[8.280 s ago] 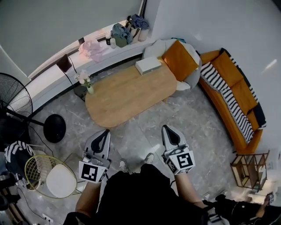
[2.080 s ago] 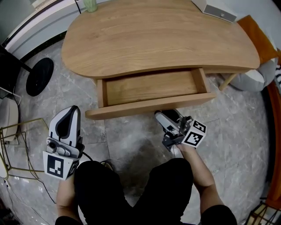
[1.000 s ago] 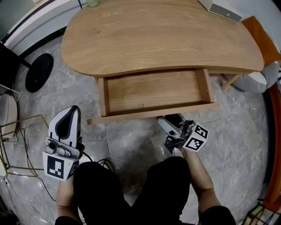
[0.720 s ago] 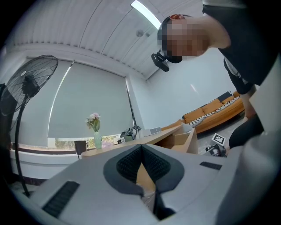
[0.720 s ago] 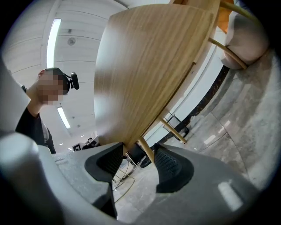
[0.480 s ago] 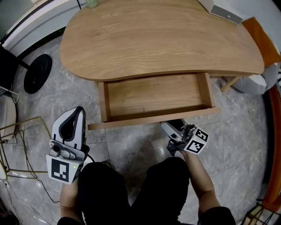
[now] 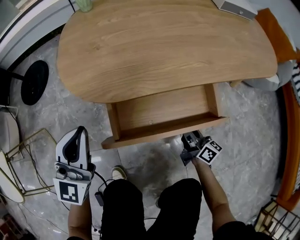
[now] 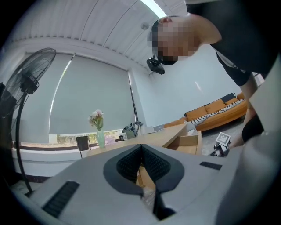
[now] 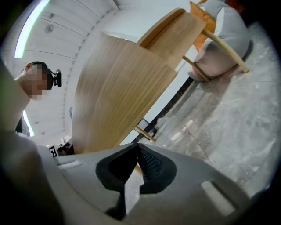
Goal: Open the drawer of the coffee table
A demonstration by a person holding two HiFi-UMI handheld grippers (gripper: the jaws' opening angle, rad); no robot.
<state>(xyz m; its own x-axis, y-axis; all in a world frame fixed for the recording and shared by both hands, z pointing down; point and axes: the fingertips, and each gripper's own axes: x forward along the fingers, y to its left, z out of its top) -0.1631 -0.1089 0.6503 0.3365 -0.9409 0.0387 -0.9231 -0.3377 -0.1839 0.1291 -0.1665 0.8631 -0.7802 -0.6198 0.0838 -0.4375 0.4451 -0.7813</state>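
Note:
The oval wooden coffee table (image 7: 164,47) has its drawer (image 7: 159,112) pulled out toward me, bare inside. My right gripper (image 7: 188,138) hovers just below the right part of the drawer's front board (image 7: 164,133), apart from it. Its jaws have just closed and stand shut with nothing between them. In the right gripper view the right gripper (image 9: 137,147) points at a broad wooden panel (image 9: 118,88) of the table. My left gripper (image 7: 80,131) hangs over the floor left of the drawer, shut and holding nothing. The left gripper view shows the left gripper (image 8: 141,147) aimed at the table (image 8: 162,136) and the drawer (image 8: 189,143).
A black fan base (image 7: 33,82) and a gold wire frame (image 7: 23,159) stand on the floor at the left. A grey pouf (image 7: 265,82) and an orange sofa (image 7: 290,117) sit at the right. On the table's far edge are a white box (image 7: 236,7) and a green vase (image 7: 84,4).
The right gripper has slid a little rightward and lower under the drawer's front and turned. The left gripper has risen slightly. The drawer stays pulled out.

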